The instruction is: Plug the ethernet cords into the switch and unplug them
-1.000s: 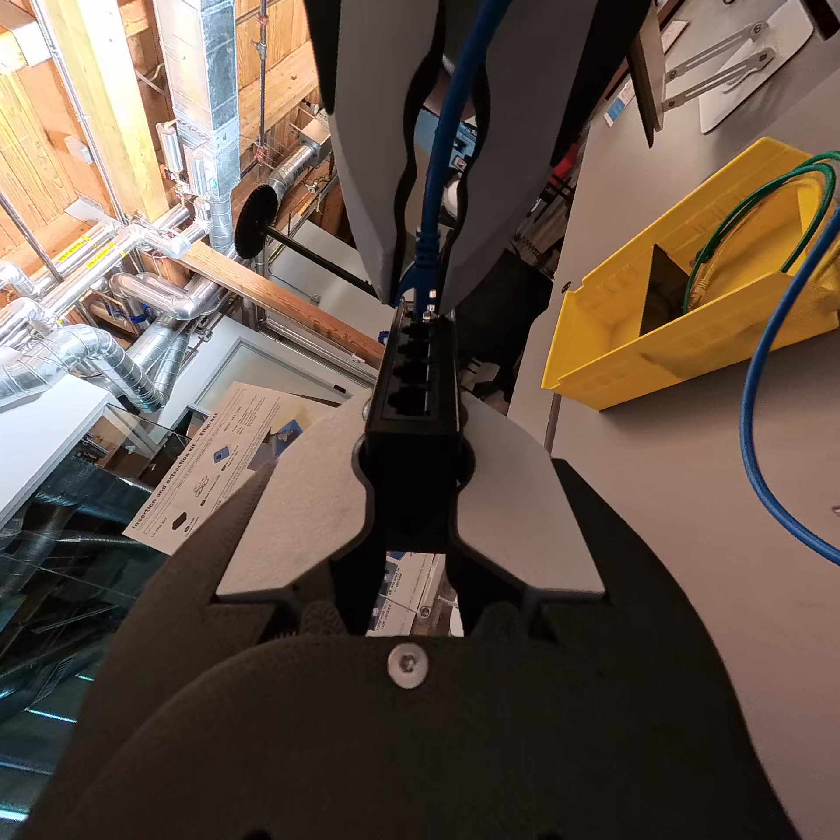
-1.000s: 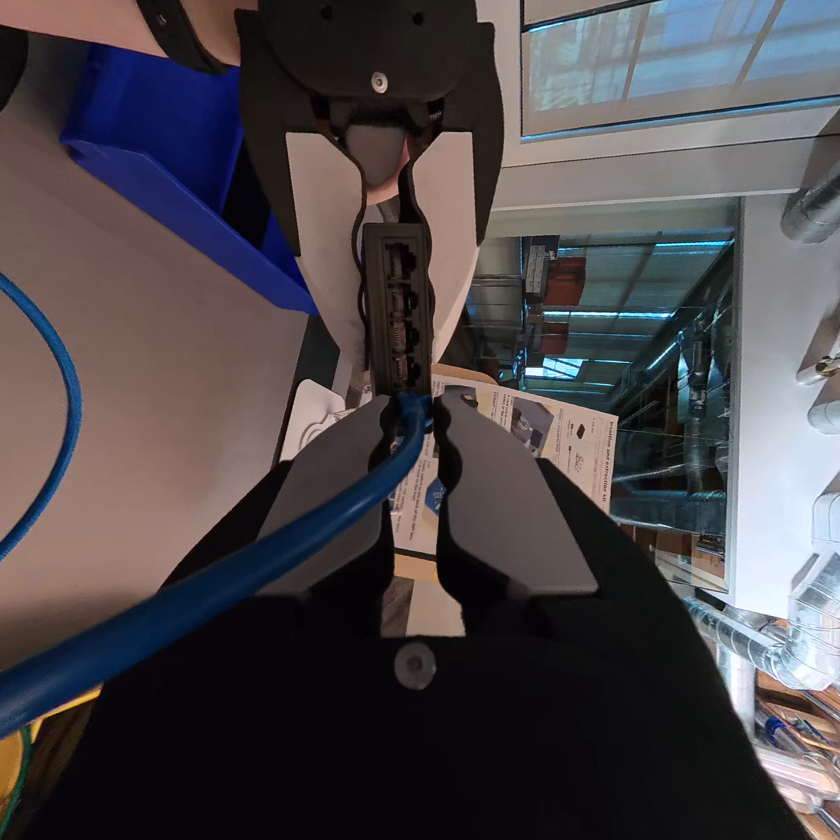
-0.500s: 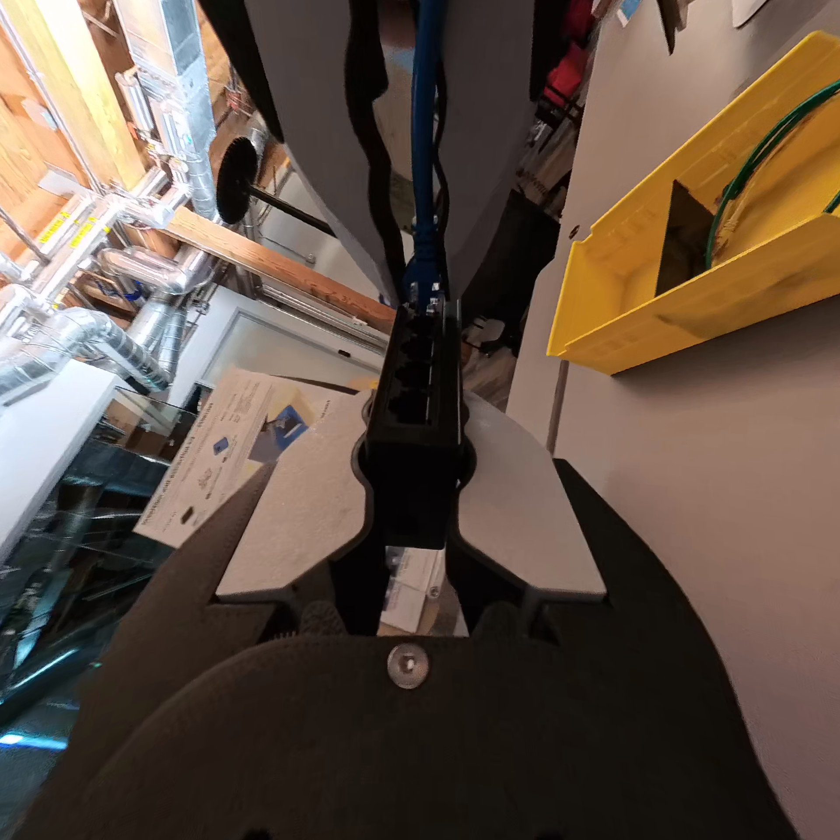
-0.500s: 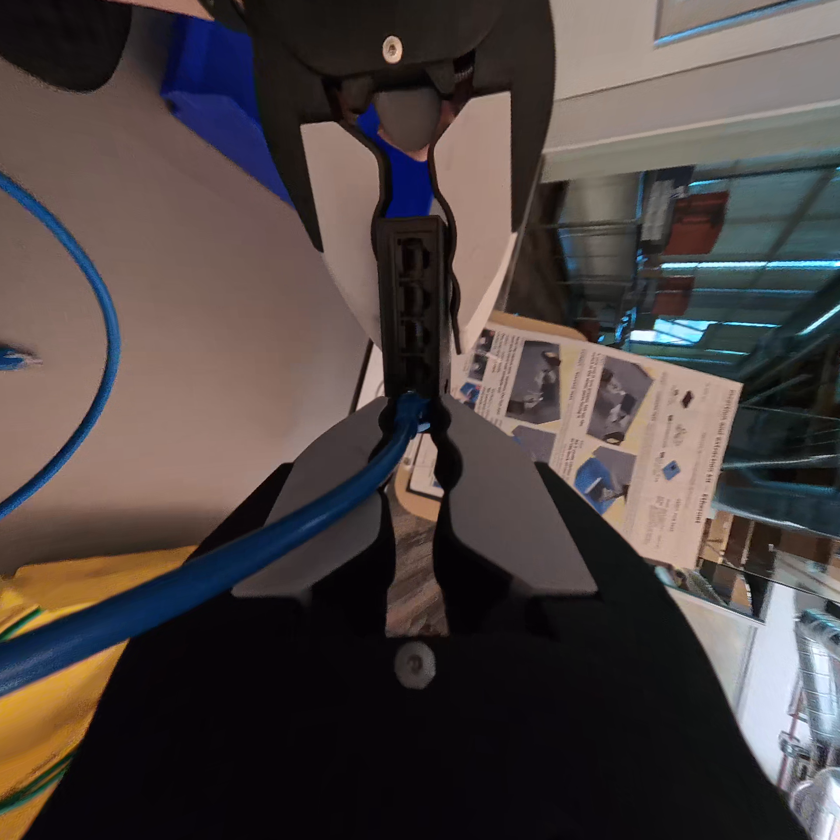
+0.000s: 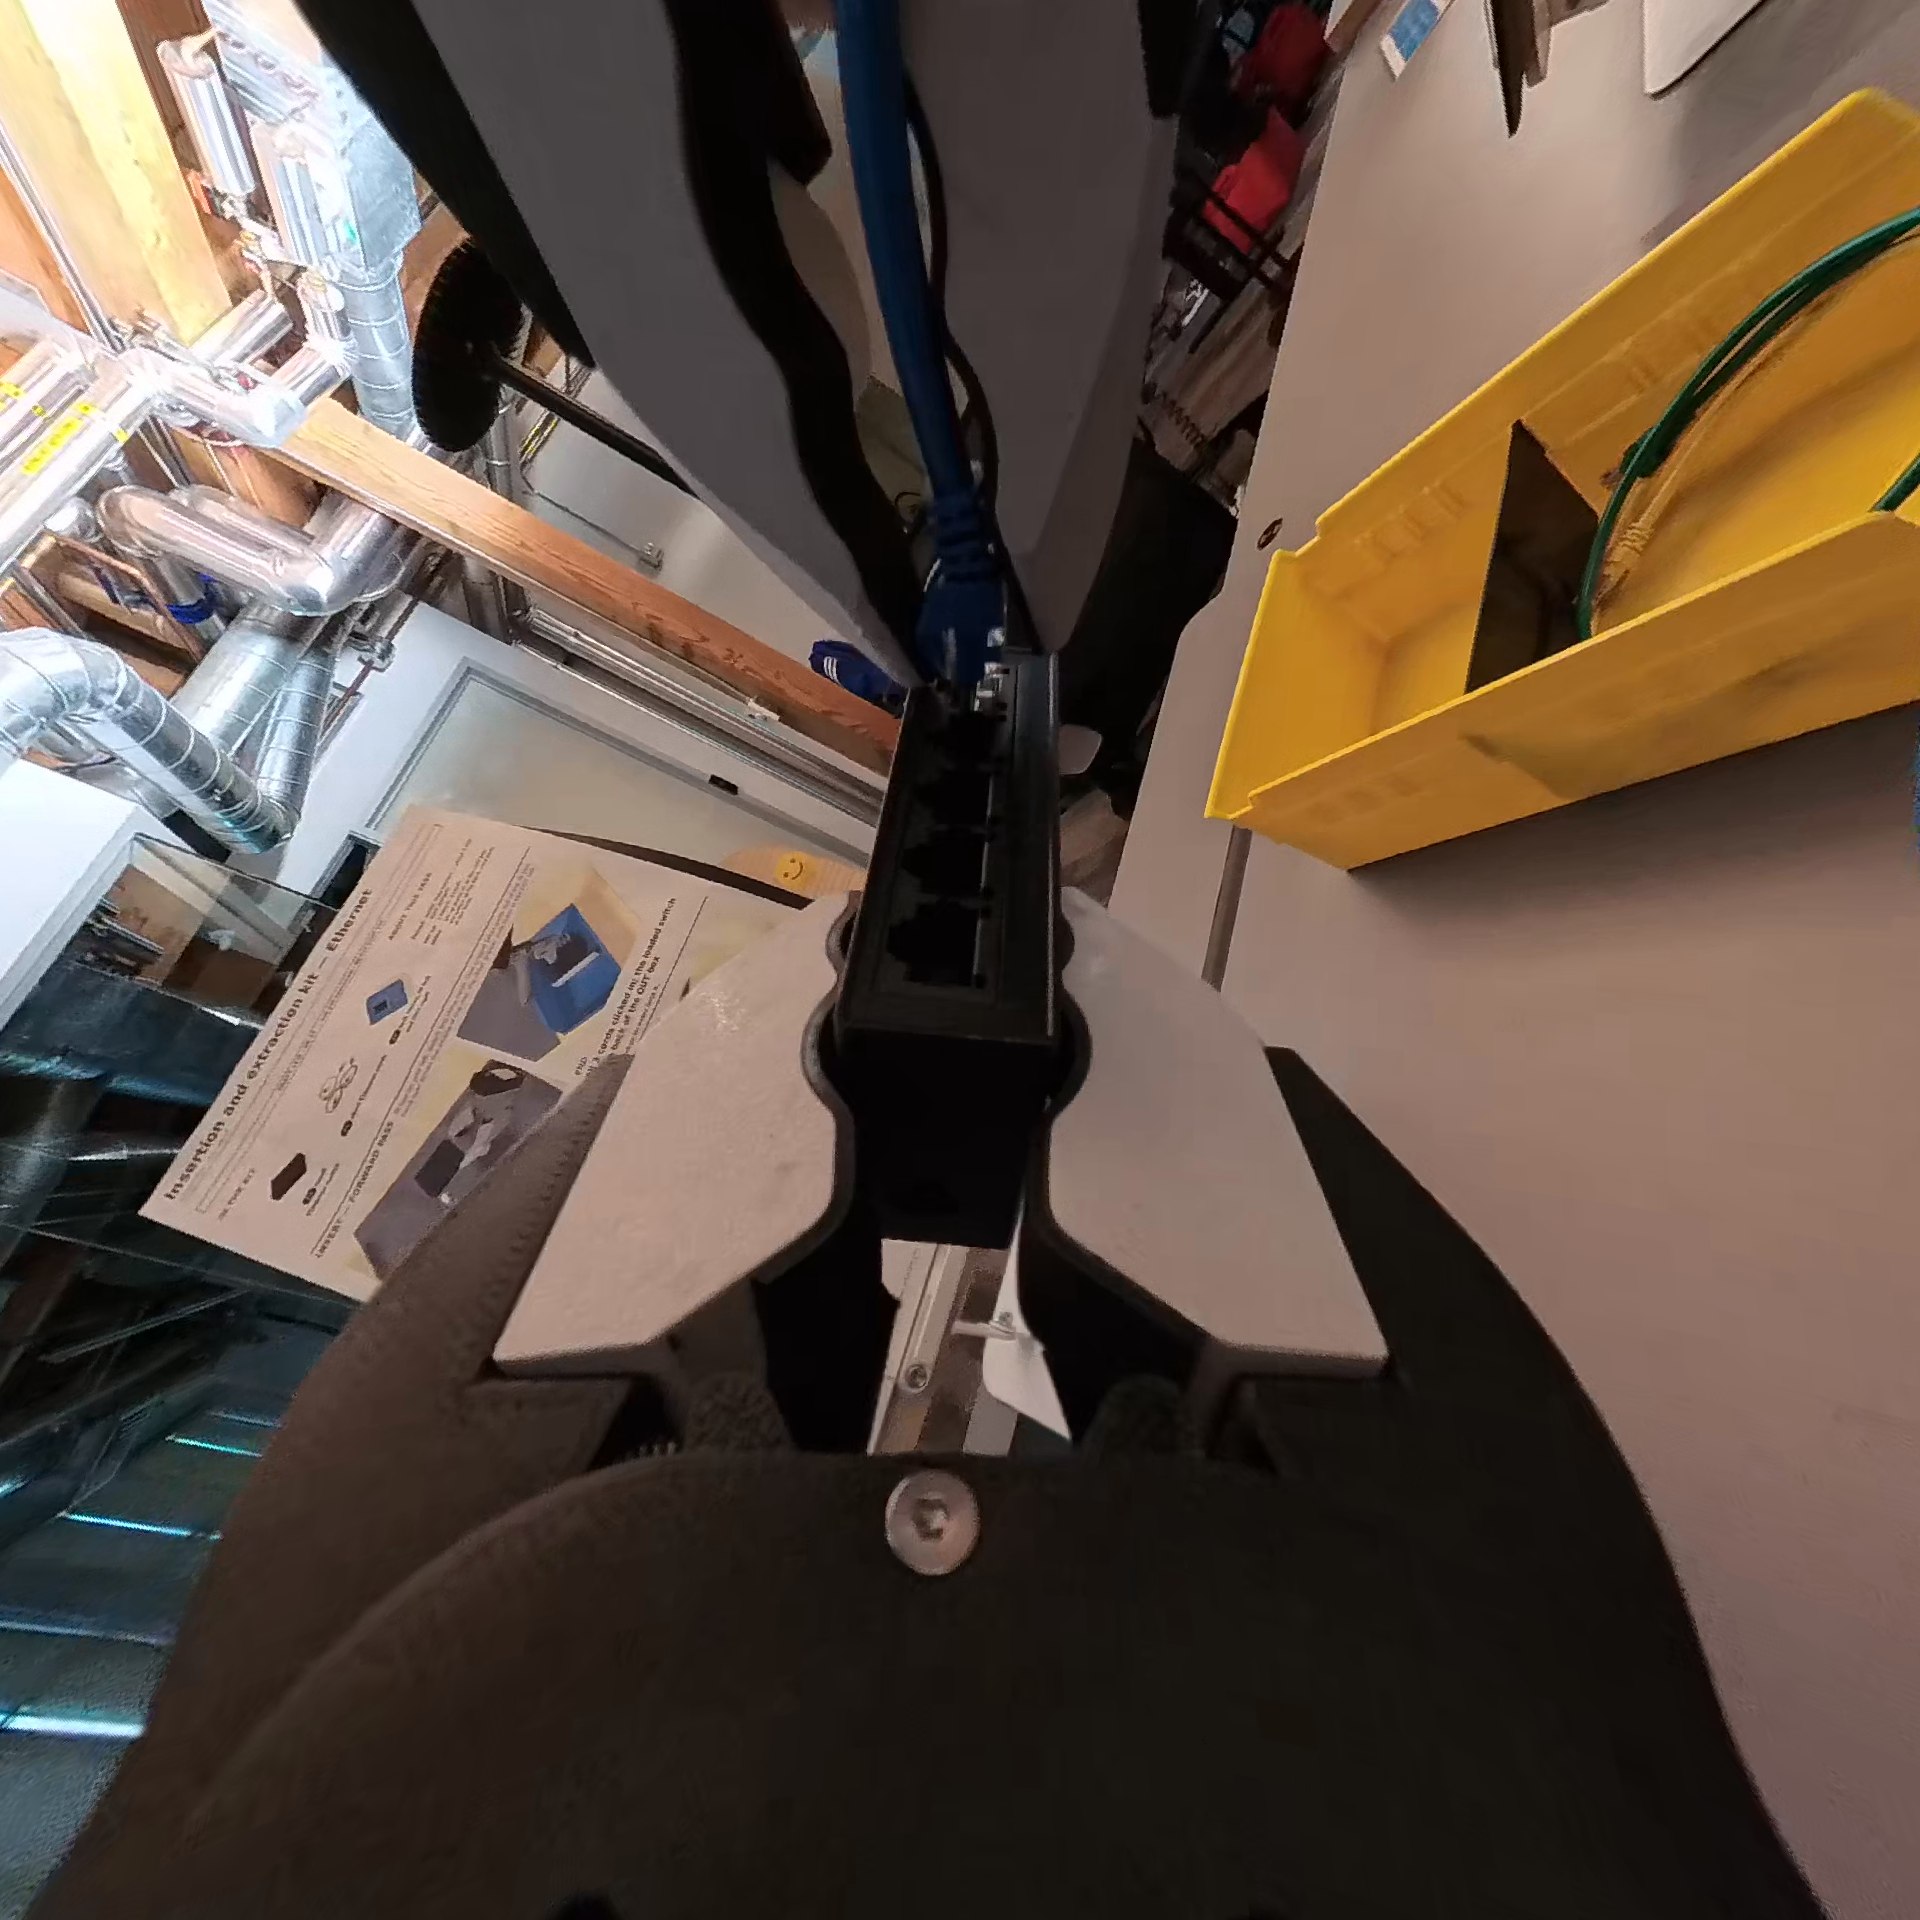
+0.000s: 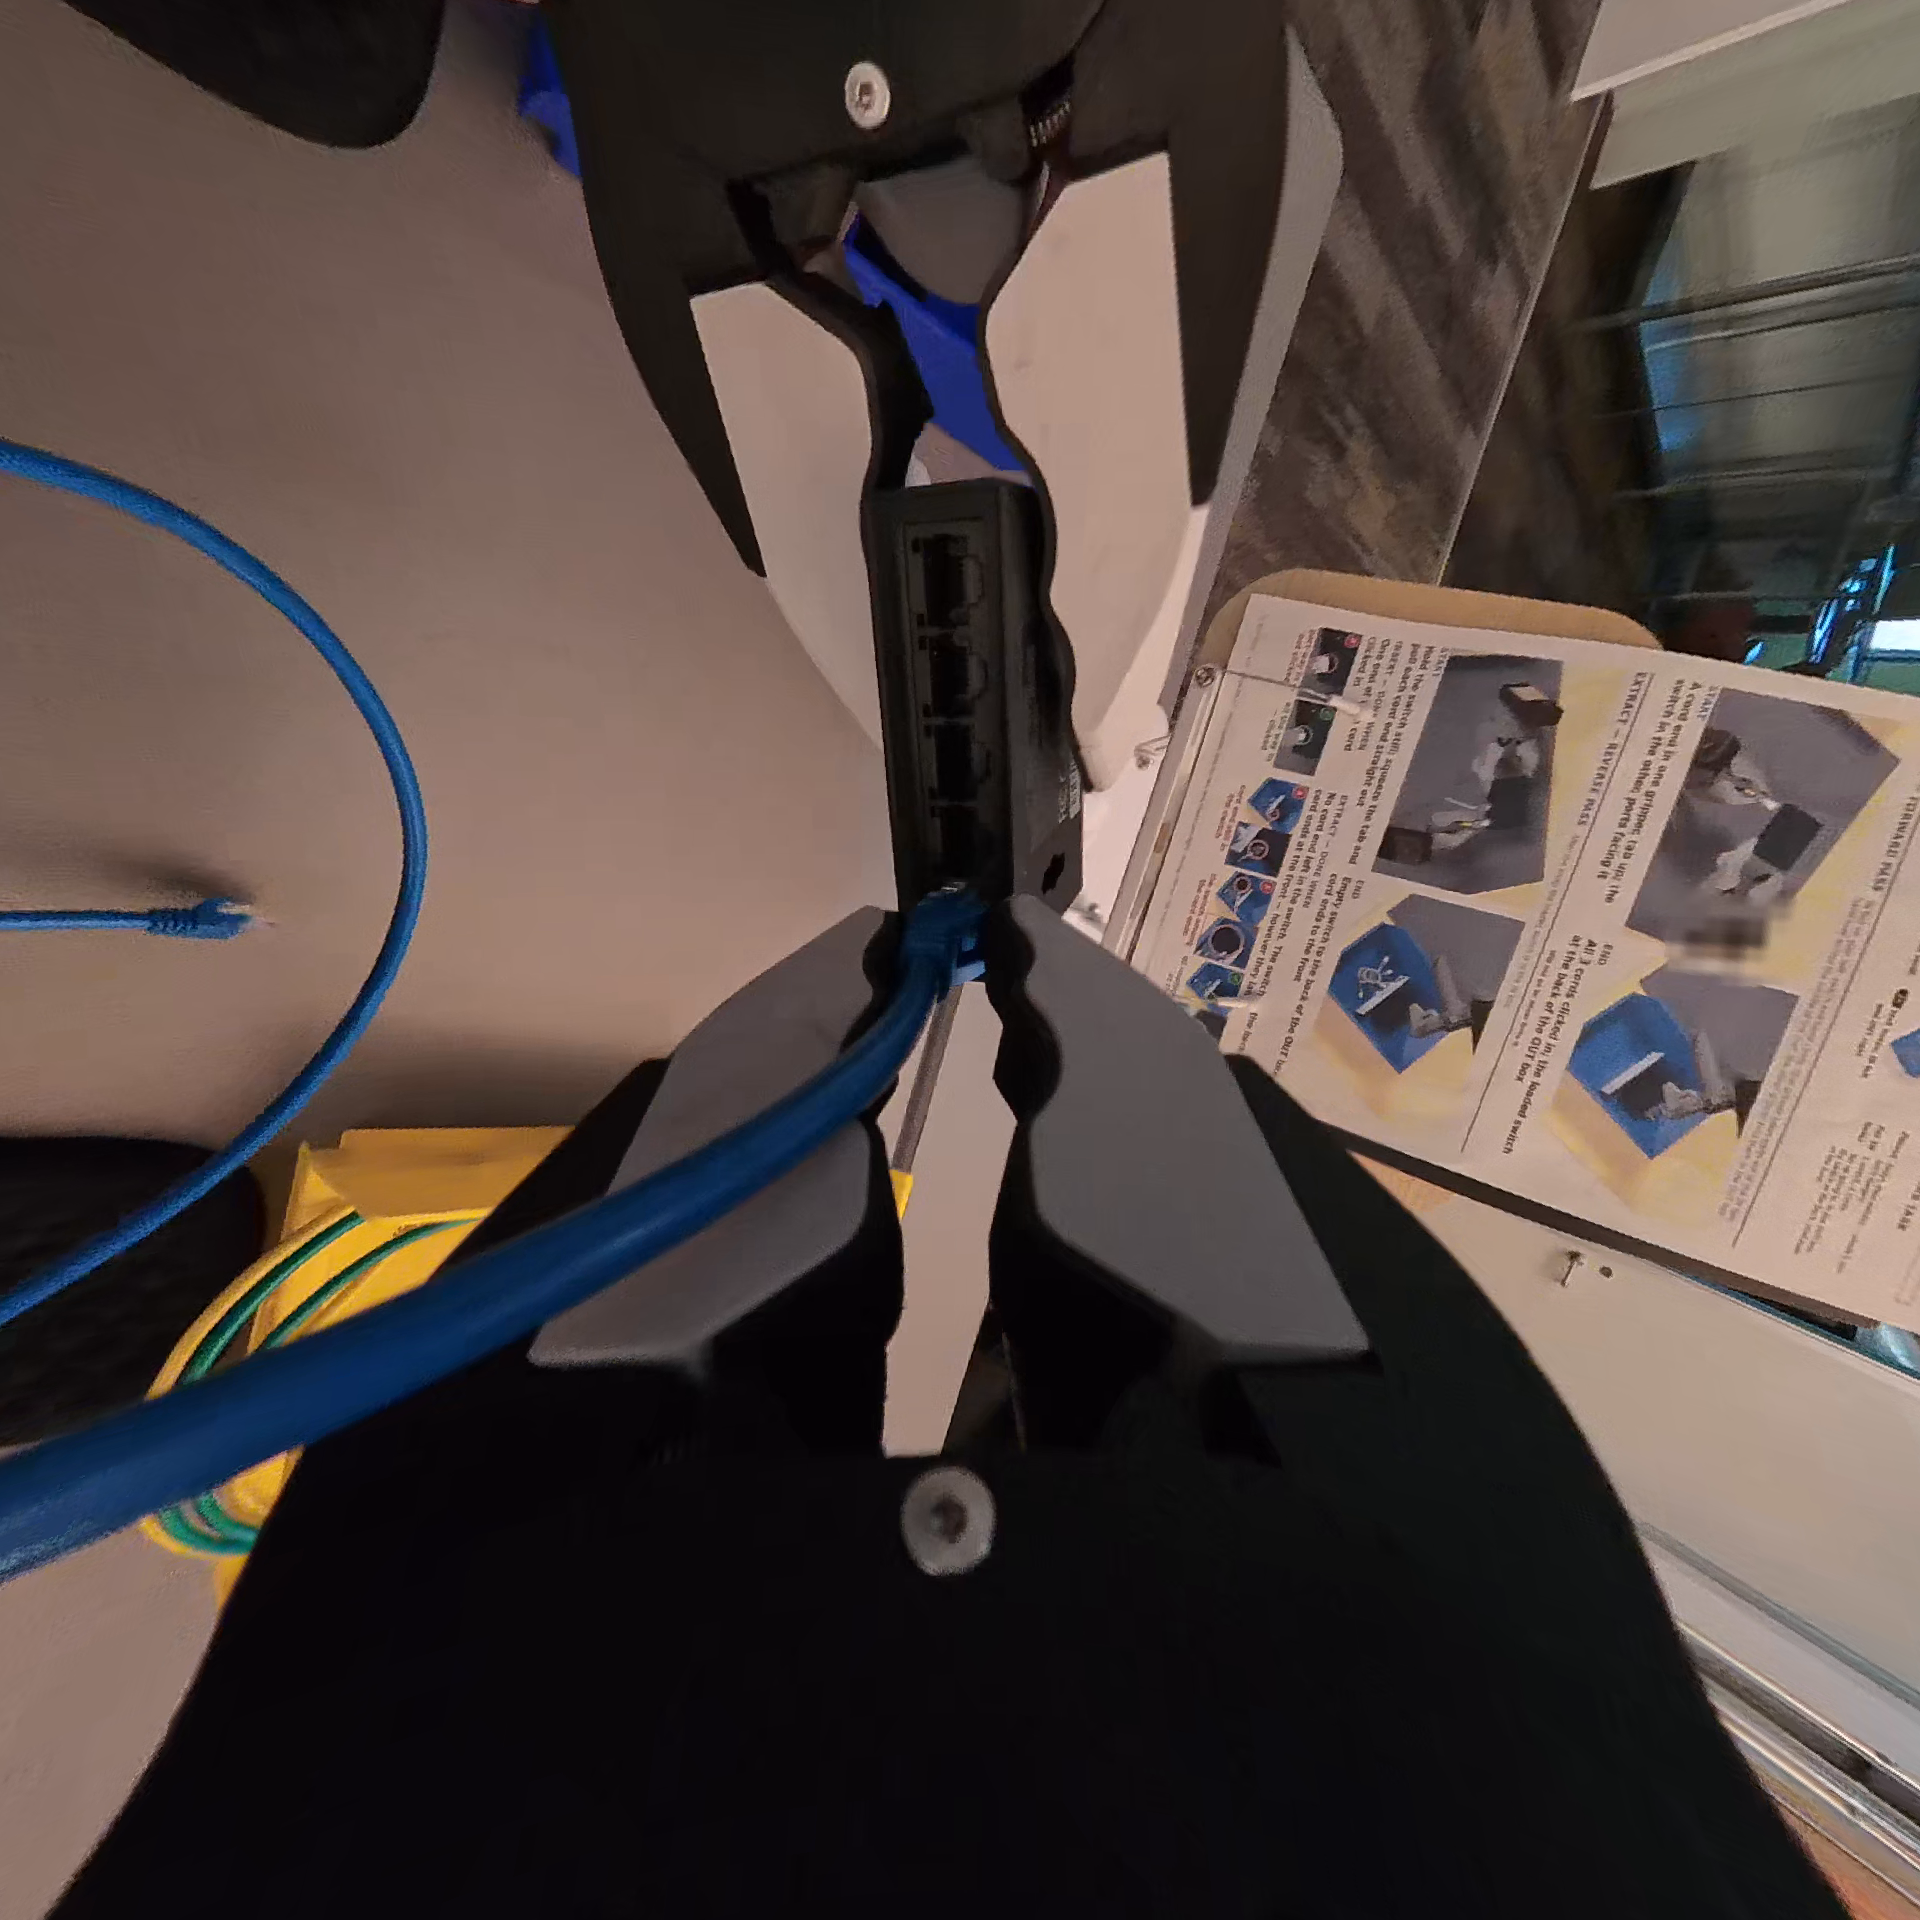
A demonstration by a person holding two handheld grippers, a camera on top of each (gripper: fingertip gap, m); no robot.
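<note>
Switch: your left gripper (image 5: 951, 1023) has its jaws clamped on the near end of the black switch (image 5: 961, 904), held up off the worktop (image 5: 1558, 1143); its long axis runs straight away from those jaws, the row of ports facing up at the camera.
Cord: your right gripper (image 6: 961, 935) has its jaws closed on the blue plug (image 6: 940, 935) of the blue cord (image 6: 520, 1299), which trails back over the left finger.
Key relation: the two grippers face each other tip to tip, and the plug sits at the end port farthest from the left jaws, nearest the right ones.
Seating: the plug touches that port; whether it is clicked home, you cannot tell from either view.
Other ports: the four nearer the left jaws look empty.
Next move, as a guess: push or pull the plug square to the port face while your left hand holds the switch steady.
Risk: a skewed plug may jam or twist the switch in the grip.
Spare cords: another blue end (image 6: 197, 920) lies on the worktop; green cord (image 5: 1704, 343) sits in the yellow bin (image 5: 1558, 727).
</note>
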